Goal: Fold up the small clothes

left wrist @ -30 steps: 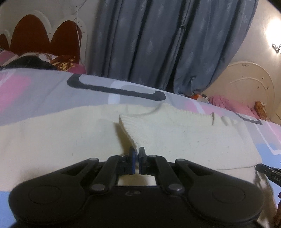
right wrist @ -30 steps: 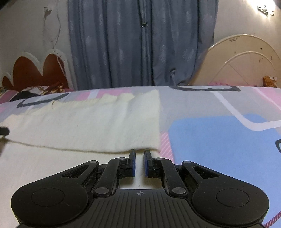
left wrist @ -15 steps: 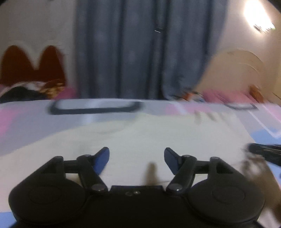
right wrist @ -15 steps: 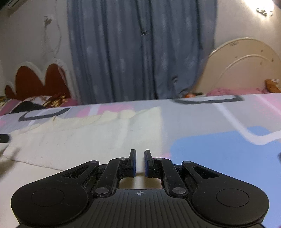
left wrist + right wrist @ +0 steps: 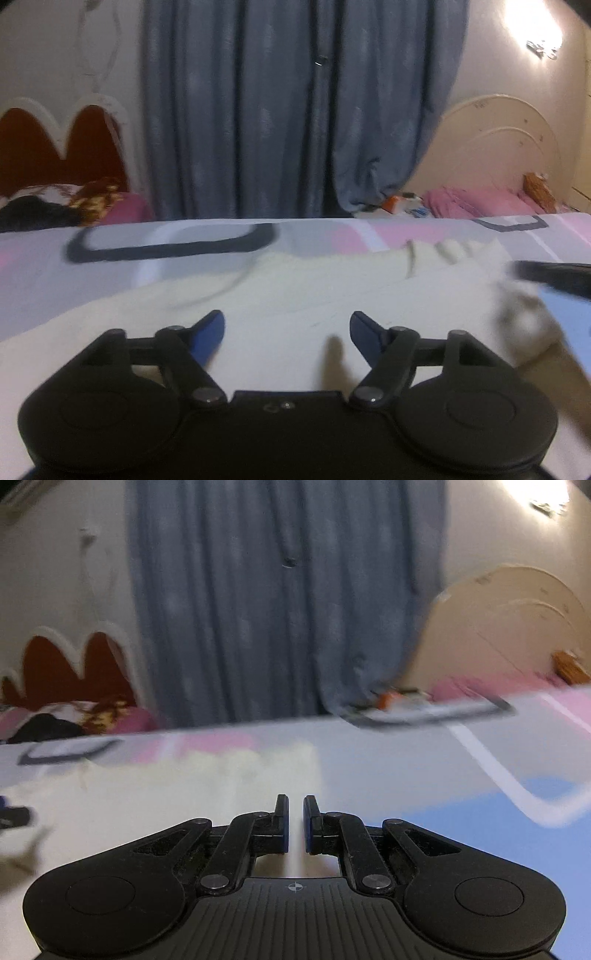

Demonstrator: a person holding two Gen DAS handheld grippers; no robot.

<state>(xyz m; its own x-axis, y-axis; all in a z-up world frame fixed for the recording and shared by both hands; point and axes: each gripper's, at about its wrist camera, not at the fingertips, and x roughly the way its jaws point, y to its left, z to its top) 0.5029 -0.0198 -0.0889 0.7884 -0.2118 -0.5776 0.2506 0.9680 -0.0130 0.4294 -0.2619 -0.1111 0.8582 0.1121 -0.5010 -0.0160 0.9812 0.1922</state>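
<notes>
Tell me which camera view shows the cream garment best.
The left wrist view: there the cream garment spreads across the frame, its ribbed far end visible, though slightly blurred. The right wrist view shows only a motion-smeared pale patch of it at the left.

Readable text: none can be made out in either view.
Right gripper [image 5: 295,821] body: a small crosshair mark is printed at the centre of the ribbed housing; no letters or numbers accompany it.
Small packages [image 5: 404,205] behind the bed: print is too blurred to be read.
Bedsheet [image 5: 177,240]: only rounded-rectangle outlines are printed, no lettering.
</notes>
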